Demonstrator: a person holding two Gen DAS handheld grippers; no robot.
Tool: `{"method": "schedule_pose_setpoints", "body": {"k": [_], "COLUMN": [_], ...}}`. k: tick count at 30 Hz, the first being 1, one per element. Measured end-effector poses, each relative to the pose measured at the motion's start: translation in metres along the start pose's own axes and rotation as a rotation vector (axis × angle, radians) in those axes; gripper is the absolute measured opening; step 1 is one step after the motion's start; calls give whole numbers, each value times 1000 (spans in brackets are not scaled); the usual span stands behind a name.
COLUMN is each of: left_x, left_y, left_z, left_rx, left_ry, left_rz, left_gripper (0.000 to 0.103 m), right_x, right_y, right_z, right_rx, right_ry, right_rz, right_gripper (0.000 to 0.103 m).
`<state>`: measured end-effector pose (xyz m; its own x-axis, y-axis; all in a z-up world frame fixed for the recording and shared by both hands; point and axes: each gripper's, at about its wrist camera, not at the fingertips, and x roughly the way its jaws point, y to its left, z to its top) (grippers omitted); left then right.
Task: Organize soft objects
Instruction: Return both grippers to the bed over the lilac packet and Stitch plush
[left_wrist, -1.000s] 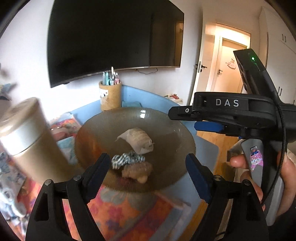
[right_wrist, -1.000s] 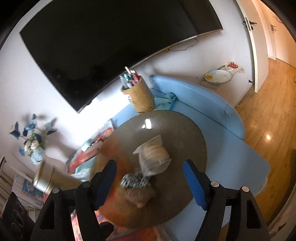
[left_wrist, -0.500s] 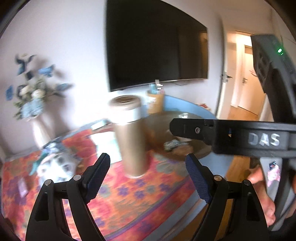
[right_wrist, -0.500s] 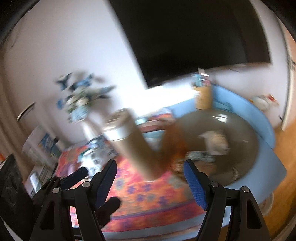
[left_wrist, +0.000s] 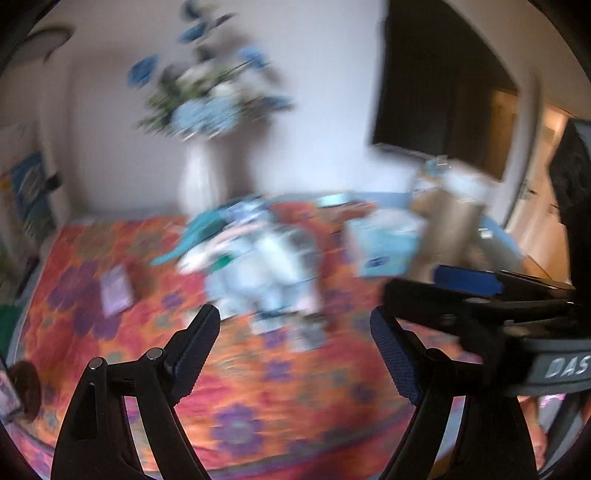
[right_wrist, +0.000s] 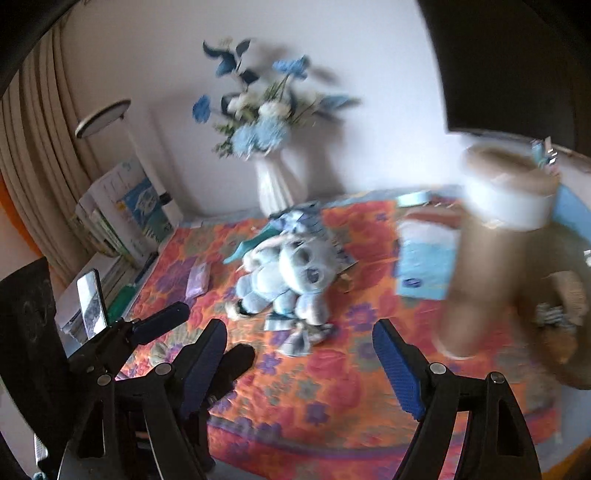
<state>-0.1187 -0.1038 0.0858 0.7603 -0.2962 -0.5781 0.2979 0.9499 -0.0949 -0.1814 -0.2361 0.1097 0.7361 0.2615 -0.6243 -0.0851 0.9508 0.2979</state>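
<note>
A light blue plush toy (right_wrist: 284, 277) lies on its back on the orange floral mat (right_wrist: 332, 398), with a blue checked cloth (right_wrist: 299, 336) at its feet. My right gripper (right_wrist: 299, 365) hovers just in front of it; its jaws are opening with nothing between them. In the blurred left wrist view the same plush toy (left_wrist: 273, 273) lies ahead of my left gripper (left_wrist: 295, 347), which is open and holds nothing. At the far right a brown bowl (right_wrist: 569, 332) holds a few small soft items.
A tall tan canister (right_wrist: 491, 236) stands right of the toy, beside a light blue booklet (right_wrist: 424, 258). A white vase of blue flowers (right_wrist: 277, 184) stands behind. A purple packet (right_wrist: 197, 282), a propped phone (right_wrist: 90, 299) and stacked boxes (right_wrist: 125, 206) are left.
Both views have swung left, from the brown bowl past the tan canister to the plush toy. The right jaws stand a little wider. Nothing was picked up.
</note>
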Motion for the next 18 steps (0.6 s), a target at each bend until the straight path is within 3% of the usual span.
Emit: {"method": "schedule_pose_setpoints", "body": {"k": [7,10,11,14,18], "left_x": [29,40,43,45,39], "left_y": [94,124,131,157,171], "left_z": [-19,-22,-23,-28,-32], "left_rx": [-104,-131,-153,-294,-363], "left_ry": [36,42,52,70,46], "left_rz": [206,262,268,152,128], "left_gripper": [82,82,82,82,82], "right_x": [75,105,113,130,147], "right_y": [17,22,24,31,29], "right_z": [-17,-14,-12,-10,-18], "right_rx": [-45,-72,-91,-136,-126], "right_ry": [75,99,103,88,95], "right_rz": [-27,-35,-46,-66,-66], "right_gripper": [80,80,80,80,80]}}
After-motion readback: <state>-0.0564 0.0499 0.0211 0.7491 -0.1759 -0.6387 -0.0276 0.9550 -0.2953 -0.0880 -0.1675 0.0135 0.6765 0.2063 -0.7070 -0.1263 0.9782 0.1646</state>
